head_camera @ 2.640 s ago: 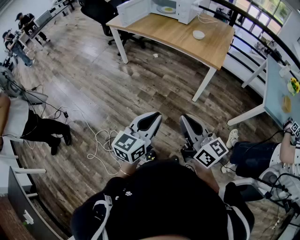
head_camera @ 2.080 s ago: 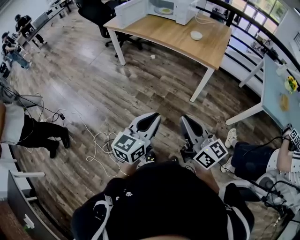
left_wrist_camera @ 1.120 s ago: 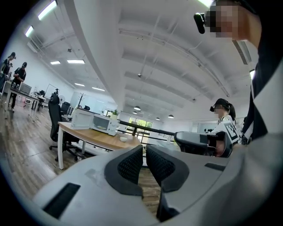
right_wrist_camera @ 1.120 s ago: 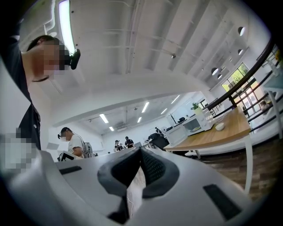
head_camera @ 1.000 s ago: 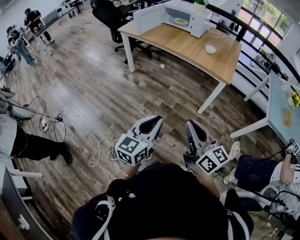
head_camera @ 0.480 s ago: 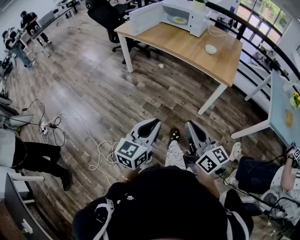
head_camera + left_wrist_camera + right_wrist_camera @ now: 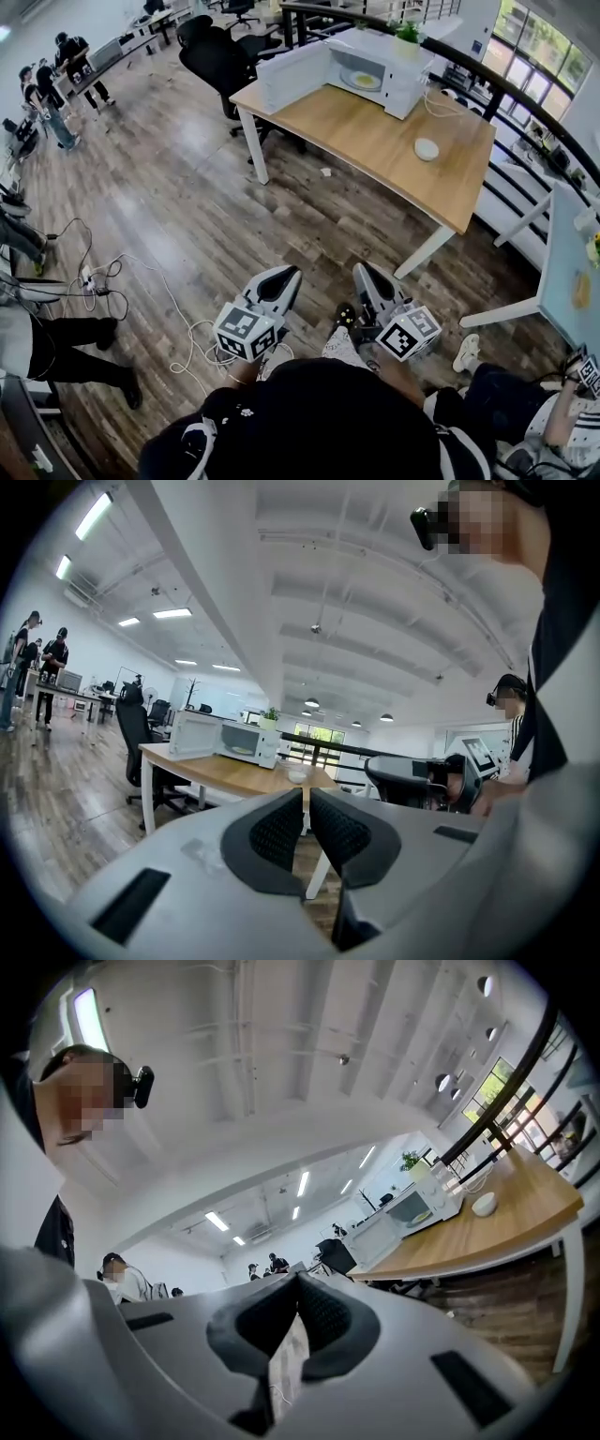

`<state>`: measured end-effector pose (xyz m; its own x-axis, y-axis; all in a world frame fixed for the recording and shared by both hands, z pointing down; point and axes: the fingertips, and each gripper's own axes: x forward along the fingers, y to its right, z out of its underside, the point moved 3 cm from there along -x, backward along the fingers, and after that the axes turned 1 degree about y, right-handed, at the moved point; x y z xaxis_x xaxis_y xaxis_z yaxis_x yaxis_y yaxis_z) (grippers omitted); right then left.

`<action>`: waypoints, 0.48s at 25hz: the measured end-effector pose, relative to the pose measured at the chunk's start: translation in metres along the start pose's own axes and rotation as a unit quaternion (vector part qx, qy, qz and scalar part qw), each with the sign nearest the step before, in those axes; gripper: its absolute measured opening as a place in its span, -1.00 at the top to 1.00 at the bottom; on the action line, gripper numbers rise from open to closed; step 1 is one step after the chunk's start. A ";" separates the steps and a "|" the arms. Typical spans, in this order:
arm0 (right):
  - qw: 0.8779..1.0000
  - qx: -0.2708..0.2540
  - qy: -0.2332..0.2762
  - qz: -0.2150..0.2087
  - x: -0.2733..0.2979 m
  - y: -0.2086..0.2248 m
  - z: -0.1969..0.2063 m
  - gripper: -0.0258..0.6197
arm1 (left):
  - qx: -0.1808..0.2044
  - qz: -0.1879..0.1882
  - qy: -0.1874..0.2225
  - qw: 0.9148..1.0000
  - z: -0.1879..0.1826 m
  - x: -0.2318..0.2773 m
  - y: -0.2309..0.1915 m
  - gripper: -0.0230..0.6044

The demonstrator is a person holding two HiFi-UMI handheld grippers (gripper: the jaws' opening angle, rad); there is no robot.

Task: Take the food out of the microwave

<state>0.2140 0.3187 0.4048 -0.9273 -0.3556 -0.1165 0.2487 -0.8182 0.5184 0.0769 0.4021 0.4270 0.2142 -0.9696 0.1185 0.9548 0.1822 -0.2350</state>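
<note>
Standing well short of the light wooden surface (image 7: pixel 375 155), the person holds the left tool (image 7: pixel 287 273) and the right tool (image 7: pixel 360 271) low, each with its jaws pressed together on nothing. The yellow food on its plate (image 7: pixel 361 81) sits inside the white microwave (image 7: pixel 380 67), whose door hangs open. To my eye, the approach wants squaring up to that opening and parting one tool's jaws before reaching the plate rim. I count one microwave, one plate of food, one small white bowl (image 7: pixel 427 149) and two tools.
</note>
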 end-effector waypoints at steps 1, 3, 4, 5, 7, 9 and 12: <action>1.000 0.003 0.002 -0.002 0.007 0.010 -0.006 0.92 | 0.004 -0.001 0.000 1.000 -0.005 0.010 -0.003 0.83; 1.000 0.010 0.007 -0.011 0.020 0.026 -0.017 0.92 | 0.012 -0.005 0.000 1.000 -0.015 0.029 -0.009 0.83; 1.000 0.014 0.009 -0.016 0.026 0.033 -0.021 0.92 | 0.015 -0.007 -0.001 1.000 -0.019 0.036 -0.012 0.83; 1.000 0.019 0.010 -0.020 0.032 0.039 -0.023 0.92 | 0.017 -0.009 -0.002 1.000 -0.023 0.042 -0.015 0.83; 0.999 0.031 0.012 -0.025 0.040 0.053 -0.029 0.92 | 0.022 -0.011 -0.003 1.000 -0.031 0.057 -0.017 0.83; 0.999 0.037 0.015 -0.029 0.045 0.067 -0.038 0.92 | 0.028 -0.014 -0.004 1.000 -0.038 0.073 -0.019 0.83; 0.999 0.039 0.015 -0.032 0.052 0.089 -0.051 0.92 | 0.031 -0.020 -0.006 0.999 -0.043 0.099 -0.022 0.83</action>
<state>0.2024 0.2049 0.4018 -0.9316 -0.3175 -0.1770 0.1647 -0.8028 0.5731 0.0679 0.2952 0.4022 0.1783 -0.9742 0.1387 0.9735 0.1541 -0.1689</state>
